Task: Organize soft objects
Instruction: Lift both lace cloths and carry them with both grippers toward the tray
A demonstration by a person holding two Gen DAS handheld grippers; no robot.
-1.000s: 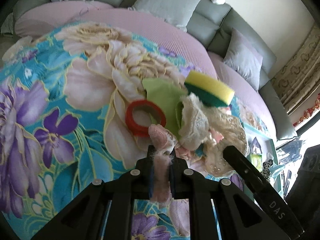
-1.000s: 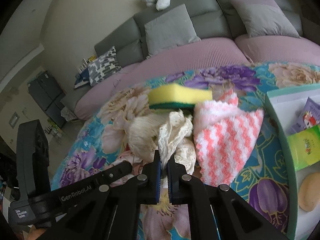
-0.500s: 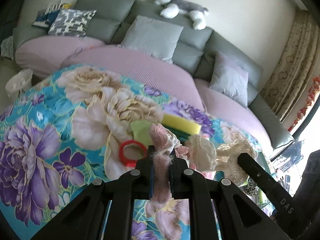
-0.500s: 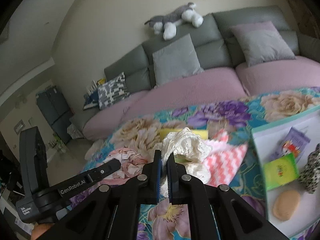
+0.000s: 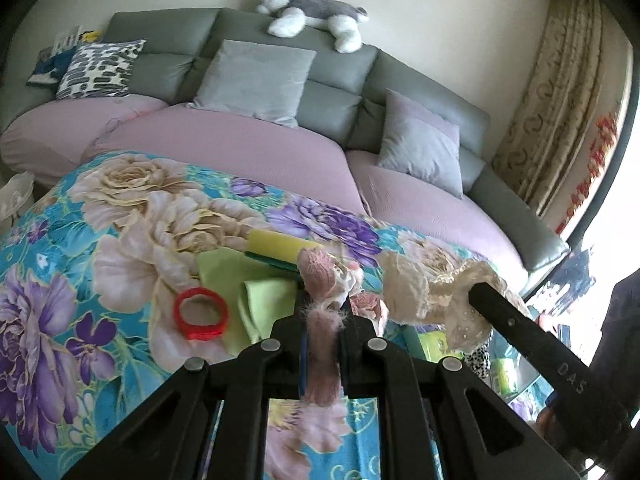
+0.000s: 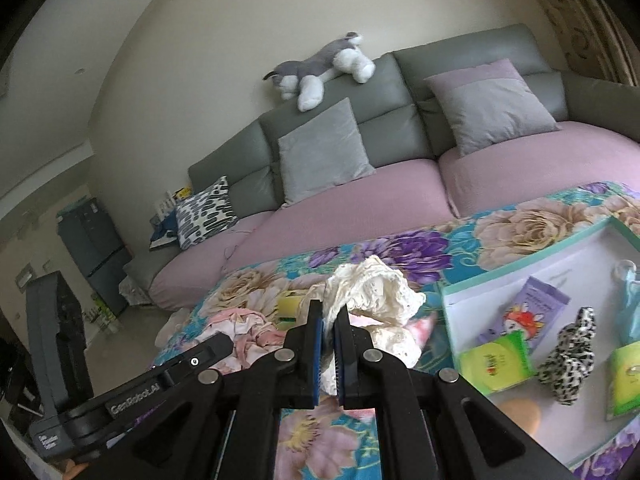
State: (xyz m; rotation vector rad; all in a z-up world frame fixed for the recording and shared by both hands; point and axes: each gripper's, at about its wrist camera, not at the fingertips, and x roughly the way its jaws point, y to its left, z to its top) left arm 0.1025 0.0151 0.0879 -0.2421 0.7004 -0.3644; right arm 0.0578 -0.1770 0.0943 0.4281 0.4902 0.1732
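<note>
Where floral cloth [image 5: 80, 240] ends, a grey sofa [image 5: 332, 92] lines the wall.

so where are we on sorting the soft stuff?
Done: the leopard-print piece already lies in the tray. In hand: left hand-held gripper is shut on the pink cloth, right hand-held gripper on the cream lace. Left: sponge, green cloth and red ring on the floral cover.

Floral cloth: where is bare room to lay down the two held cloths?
Free: the floral cloth left of the red ring, toward the sofa. Crowded: around the yellow sponge and green cloth; the tray is mostly occupied.
</note>
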